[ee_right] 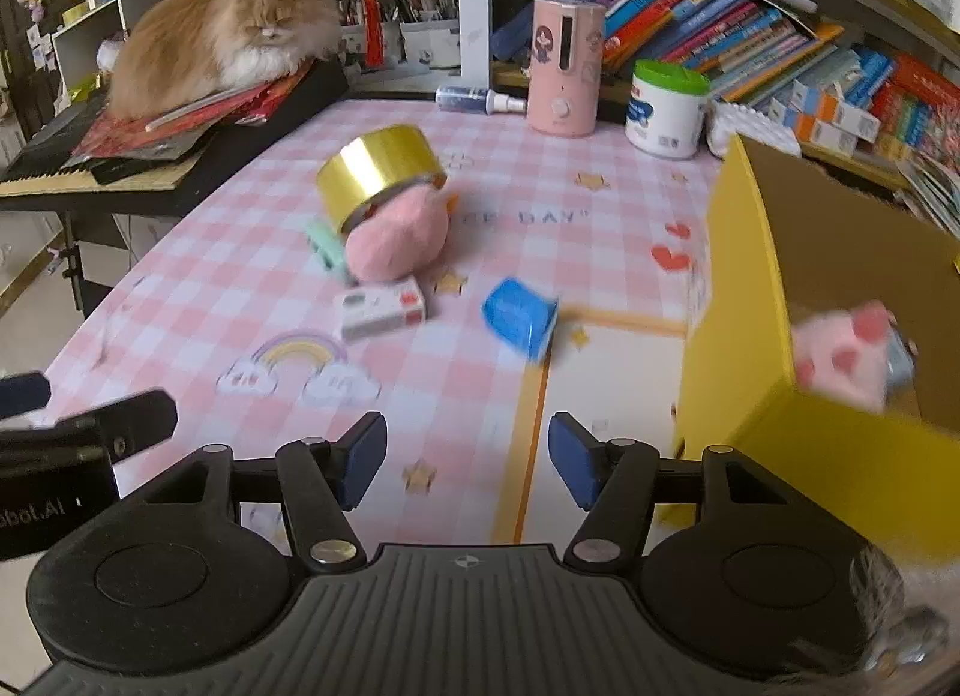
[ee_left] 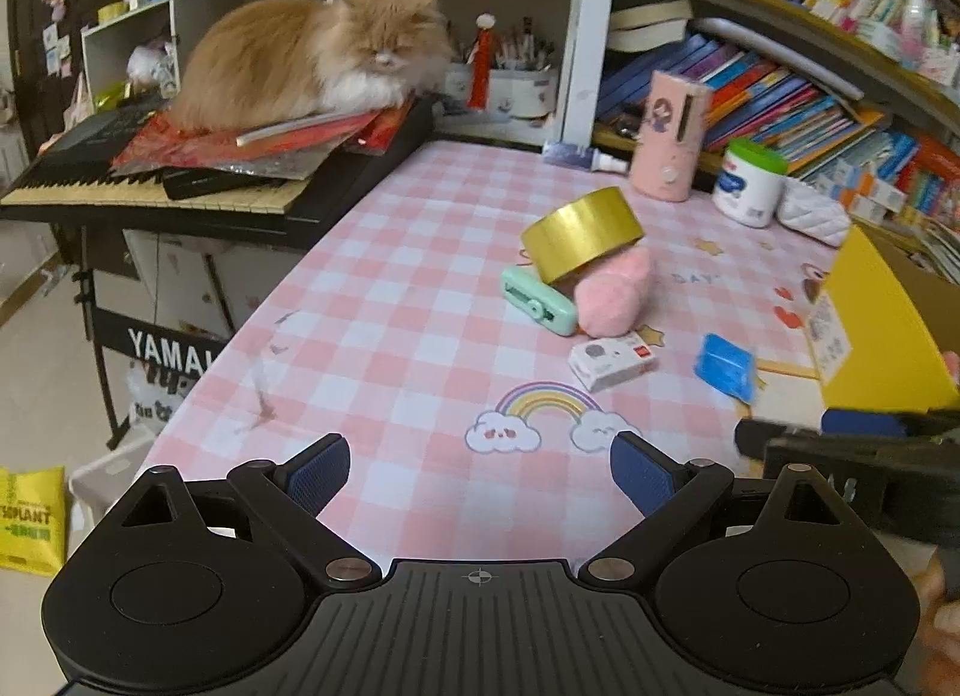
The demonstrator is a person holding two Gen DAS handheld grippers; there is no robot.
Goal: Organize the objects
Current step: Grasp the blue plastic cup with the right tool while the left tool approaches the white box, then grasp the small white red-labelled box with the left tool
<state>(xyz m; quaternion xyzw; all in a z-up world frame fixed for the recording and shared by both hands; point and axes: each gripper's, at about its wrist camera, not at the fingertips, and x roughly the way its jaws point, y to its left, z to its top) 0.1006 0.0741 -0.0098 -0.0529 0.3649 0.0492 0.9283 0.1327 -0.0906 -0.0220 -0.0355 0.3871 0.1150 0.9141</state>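
Note:
On the pink checked tablecloth (ee_left: 384, 300) a gold tape roll (ee_left: 581, 231) leans on a pink plush (ee_left: 612, 297), with a mint green device (ee_left: 537, 300) beside them. A small white box (ee_left: 612, 363) and a blue packet (ee_left: 725, 366) lie nearer to me. My left gripper (ee_left: 480, 471) is open and empty, well short of them. In the right wrist view the blue packet (ee_right: 519, 321) lies just ahead of my right gripper (ee_right: 468, 459), whose jaws stand apart with nothing between. A yellow cardboard box (ee_right: 738, 276) on the right holds a pink spotted item (ee_right: 846, 363).
A ginger cat (ee_left: 312, 57) lies on papers on a black keyboard (ee_left: 150, 186) at the table's left. A pink cylinder (ee_left: 669, 135), a green-lidded white tub (ee_left: 750, 183) and a spray bottle (ee_left: 585, 156) stand at the back. Bookshelves (ee_left: 780, 96) fill the right.

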